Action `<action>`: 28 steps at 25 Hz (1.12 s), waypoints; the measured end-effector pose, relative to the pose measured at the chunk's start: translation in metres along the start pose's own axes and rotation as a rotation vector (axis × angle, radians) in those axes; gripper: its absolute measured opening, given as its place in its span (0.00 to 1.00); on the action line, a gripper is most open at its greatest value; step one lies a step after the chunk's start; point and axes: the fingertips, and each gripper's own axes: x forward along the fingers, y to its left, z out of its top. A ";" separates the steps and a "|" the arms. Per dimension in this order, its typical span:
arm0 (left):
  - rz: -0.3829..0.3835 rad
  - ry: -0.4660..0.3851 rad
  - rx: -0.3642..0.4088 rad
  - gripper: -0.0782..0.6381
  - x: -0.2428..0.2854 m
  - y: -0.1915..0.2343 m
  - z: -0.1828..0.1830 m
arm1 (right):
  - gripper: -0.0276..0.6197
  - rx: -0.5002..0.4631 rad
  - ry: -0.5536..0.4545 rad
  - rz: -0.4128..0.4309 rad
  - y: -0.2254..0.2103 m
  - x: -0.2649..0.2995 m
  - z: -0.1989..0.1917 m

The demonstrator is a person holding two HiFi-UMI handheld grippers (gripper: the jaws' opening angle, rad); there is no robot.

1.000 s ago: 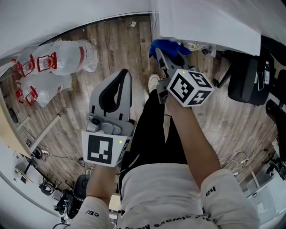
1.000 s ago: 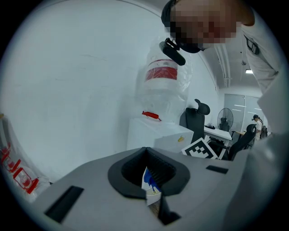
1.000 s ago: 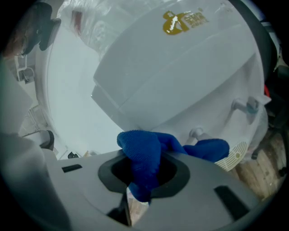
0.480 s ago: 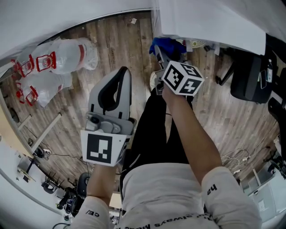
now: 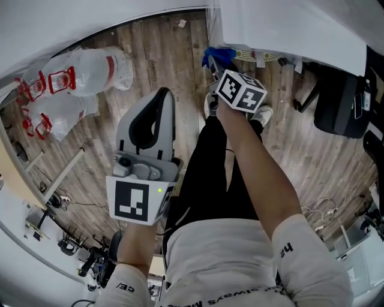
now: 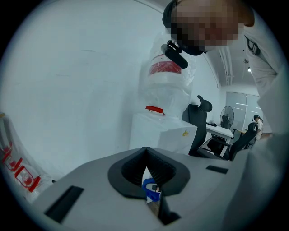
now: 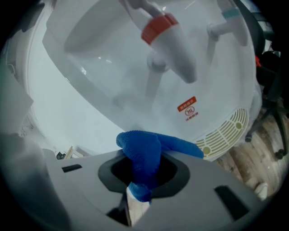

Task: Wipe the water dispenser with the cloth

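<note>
Cloth (image 7: pixel 142 153), blue, bunched, is pinched in the R gripper (image 7: pixel 140 171): both jaws are clamped on it, 1 fold sticks out fwd and to the right. It sits just under the lower front of the water dispenser (image 7: pixel 135 81), near the round cream grille (image 7: pixel 226 131) and below the red label (image 7: pixel 188 109). Can't tell if the cloth touches the white shell. 2 taps are above it: red tap (image 7: pixel 159 28) nearer centre, blue-green tap (image 7: pixel 232 13) at the top right edge.

In the head view the cloth (image 5: pixel 219 55) shows at the bottom corner of the water dispenser (image 5: pixel 282 27), w/ the R gripper (image 5: pixel 215 69) reaching fwd at arm's length, marker cube (image 5: pixel 241 91) behind the jaws.

L gripper (image 5: pixel 163 99) is held low and apart from the dispenser, over the wood floor (image 5: pixel 162 54), pointing fwd. In its own view the L gripper (image 6: pixel 146 153) has its jaws pressed together, nothing between them; only a thin slit shows blue far beyond.

Further out: clear plastic bags (image 5: pixel 90 75) w/ red print lie on the floor at left, a black office chair (image 5: pixel 339 102) stands at right.
</note>
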 end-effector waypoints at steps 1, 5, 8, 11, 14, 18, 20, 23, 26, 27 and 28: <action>0.002 0.003 0.000 0.13 0.000 0.001 -0.001 | 0.17 0.000 0.012 -0.004 -0.004 0.004 -0.004; 0.006 0.015 -0.003 0.13 0.002 0.004 -0.005 | 0.17 -0.024 0.045 -0.030 -0.018 0.016 -0.012; 0.008 0.019 -0.007 0.13 0.003 0.005 -0.009 | 0.17 -0.040 0.068 -0.040 -0.025 0.024 -0.019; 0.009 0.026 -0.009 0.13 0.005 0.006 -0.011 | 0.17 -0.065 0.099 -0.049 -0.031 0.031 -0.025; 0.010 0.032 -0.010 0.13 0.007 0.006 -0.012 | 0.17 -0.082 0.129 -0.057 -0.039 0.038 -0.032; 0.014 0.036 -0.009 0.13 0.008 0.008 -0.015 | 0.17 -0.078 0.164 -0.058 -0.051 0.052 -0.046; 0.018 0.039 -0.008 0.13 0.007 0.010 -0.017 | 0.17 -0.100 0.175 -0.080 -0.053 0.052 -0.044; 0.024 0.044 -0.011 0.13 0.006 0.011 -0.019 | 0.17 -0.117 0.189 -0.089 -0.059 0.056 -0.046; 0.027 0.049 -0.013 0.13 0.004 0.011 -0.023 | 0.17 -0.137 0.200 -0.090 -0.063 0.059 -0.050; 0.027 0.053 -0.013 0.13 0.003 0.011 -0.025 | 0.17 -0.146 0.203 -0.091 -0.064 0.060 -0.051; 0.027 0.057 -0.014 0.13 0.003 0.011 -0.028 | 0.17 -0.157 0.207 -0.092 -0.065 0.061 -0.052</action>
